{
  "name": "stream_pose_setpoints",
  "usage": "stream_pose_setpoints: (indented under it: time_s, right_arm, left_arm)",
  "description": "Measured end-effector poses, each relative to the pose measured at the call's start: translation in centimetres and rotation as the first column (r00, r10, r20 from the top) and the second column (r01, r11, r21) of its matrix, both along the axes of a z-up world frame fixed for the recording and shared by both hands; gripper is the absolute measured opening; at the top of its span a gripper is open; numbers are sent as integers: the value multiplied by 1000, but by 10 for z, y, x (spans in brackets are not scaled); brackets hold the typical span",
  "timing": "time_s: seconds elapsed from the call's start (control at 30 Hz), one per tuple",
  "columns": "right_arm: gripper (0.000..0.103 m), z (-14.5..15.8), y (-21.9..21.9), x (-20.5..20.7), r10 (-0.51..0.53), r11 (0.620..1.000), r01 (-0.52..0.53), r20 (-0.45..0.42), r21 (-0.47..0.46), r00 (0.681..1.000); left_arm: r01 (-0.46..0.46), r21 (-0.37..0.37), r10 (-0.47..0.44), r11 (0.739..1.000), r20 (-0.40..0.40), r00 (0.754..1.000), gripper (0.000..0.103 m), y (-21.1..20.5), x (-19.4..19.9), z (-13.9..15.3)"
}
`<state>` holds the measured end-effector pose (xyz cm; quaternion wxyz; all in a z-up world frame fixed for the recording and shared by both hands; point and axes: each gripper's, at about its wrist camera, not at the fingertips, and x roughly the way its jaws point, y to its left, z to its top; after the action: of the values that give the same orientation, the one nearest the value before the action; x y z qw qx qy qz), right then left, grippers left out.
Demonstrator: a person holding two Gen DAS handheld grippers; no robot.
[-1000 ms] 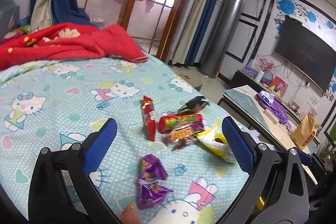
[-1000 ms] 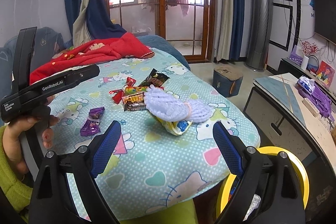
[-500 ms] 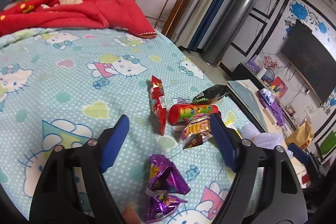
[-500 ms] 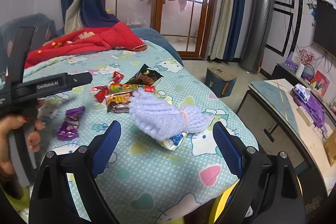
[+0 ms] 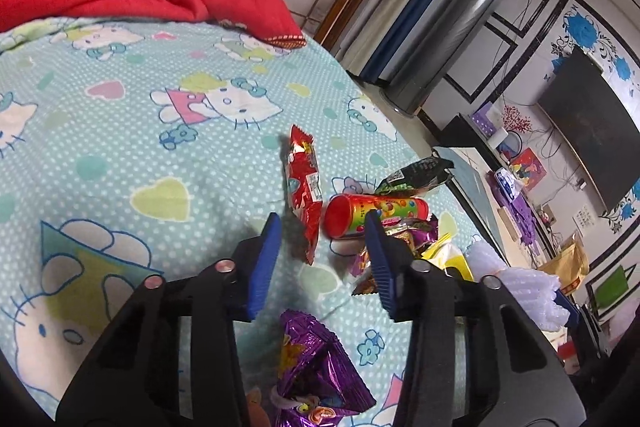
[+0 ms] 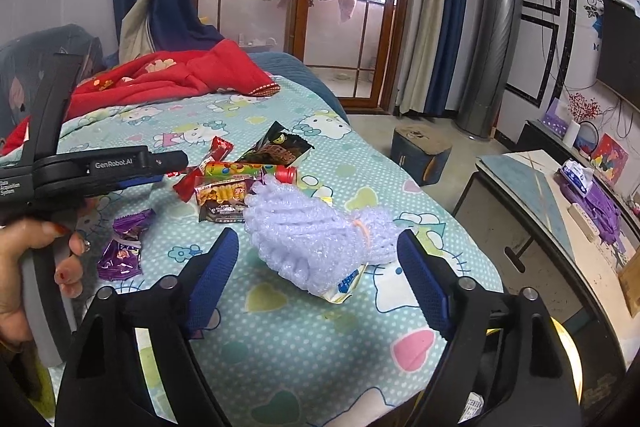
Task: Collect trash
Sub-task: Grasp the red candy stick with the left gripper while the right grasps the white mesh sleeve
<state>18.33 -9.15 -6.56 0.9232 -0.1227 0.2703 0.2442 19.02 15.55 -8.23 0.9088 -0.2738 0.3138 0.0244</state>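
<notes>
Left wrist view: left gripper (image 5: 322, 227) jaws half open, empty, straddling lower tip of red snack wrapper (image 5: 303, 187) at frame centre on bed (image 5: 120, 131). Judgement: advance slightly, pinch wrapper only, avoid candy tube (image 5: 376, 213) just right. Right gripper (image 6: 318, 251) jaws wide, empty, behind foam net (image 6: 320, 235).

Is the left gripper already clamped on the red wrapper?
No: the left gripper is open, its blue fingers either side of the red wrapper, not touching it.

left gripper (image 5: 320, 223) parted, over red wrapper (image 5: 305, 189)
</notes>
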Motion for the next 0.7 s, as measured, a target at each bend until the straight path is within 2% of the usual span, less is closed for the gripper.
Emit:
stream_pose_setpoints:
  time_s: [0.17,0.3,0.43,0.7]
  right_arm:
    - [63,-4,-1,1,5,1000,-5,-7,0,1000]
    - [49,-6,-1,2,16,1000,-16,-17,2,1000]
    - [44,-5,-2,1,22,1000,-21,-19,16,1000]
    - [36,-5,-6,3,13,999,-12,-35,30,999]
  left_arm:
    - [0,-8,0,1000,-1,1000,26,1,1,-2]
    - [0,-8,0,1000,-4,1000,21,1,1,-2]
    - [4,-10,-4,1000,-12,1000,11,-1,1,-3]
    - [15,-15,-15,1000,-6,1000,1,-3,-2,-4]
